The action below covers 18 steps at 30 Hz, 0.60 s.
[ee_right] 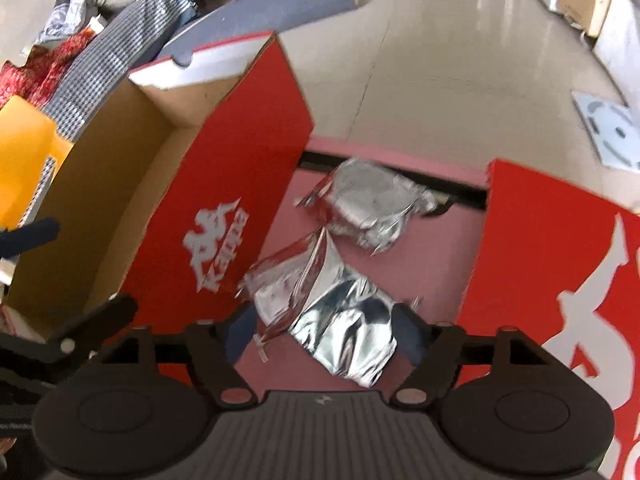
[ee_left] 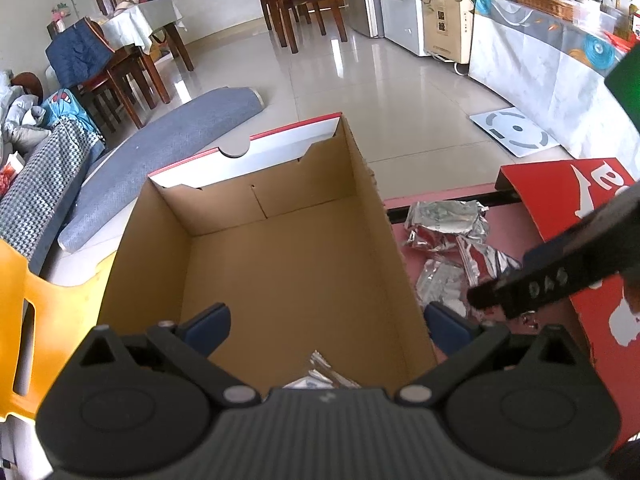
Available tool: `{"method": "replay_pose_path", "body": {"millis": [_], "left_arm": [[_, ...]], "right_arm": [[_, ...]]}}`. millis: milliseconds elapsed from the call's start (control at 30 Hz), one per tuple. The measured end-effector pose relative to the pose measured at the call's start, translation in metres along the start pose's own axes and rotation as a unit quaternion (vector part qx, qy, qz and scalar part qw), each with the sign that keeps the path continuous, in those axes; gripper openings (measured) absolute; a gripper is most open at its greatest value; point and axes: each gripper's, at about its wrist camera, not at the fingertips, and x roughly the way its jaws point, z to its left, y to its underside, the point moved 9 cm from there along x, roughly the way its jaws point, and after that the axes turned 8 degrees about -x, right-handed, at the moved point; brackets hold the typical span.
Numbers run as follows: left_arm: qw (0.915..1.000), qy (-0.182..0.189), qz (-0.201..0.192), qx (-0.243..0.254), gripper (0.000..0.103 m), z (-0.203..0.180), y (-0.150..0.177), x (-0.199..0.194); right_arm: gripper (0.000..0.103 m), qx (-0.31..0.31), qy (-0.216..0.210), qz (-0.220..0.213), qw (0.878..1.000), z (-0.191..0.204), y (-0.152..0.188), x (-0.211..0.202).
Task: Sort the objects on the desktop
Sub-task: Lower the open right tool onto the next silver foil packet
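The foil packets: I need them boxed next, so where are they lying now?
In the right wrist view, the foil packets lie on the pink tabletop between the open shoe box and its red lid, just ahead of the open right gripper.

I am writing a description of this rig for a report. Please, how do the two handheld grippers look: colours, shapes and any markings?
Both look alike. The left gripper and the right gripper each have a black body with a ribbed grey centre panel, two rounded black housings with silver pivot pins, and angled black links ending in dark blue finger pads. In the left view, the right gripper's finger carries pale lettering. No cables or sleeves show.
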Motion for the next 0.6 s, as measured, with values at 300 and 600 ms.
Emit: {"method": "replay_pose_path", "body": {"millis": [300, 600], "left_arm": [[1.0, 0.001, 0.002, -0.003, 0.103, 0.003, -0.001, 0.0], [1.0, 0.002, 0.001, -0.002, 0.103, 0.003, 0.0, -0.001]], "right_arm": [[0.082, 0.066, 0.003, 0.022, 0.998, -0.014, -0.001, 0.017], [0.086, 0.075, -0.009, 0.048, 0.996, -0.012, 0.009, 0.031]]}}
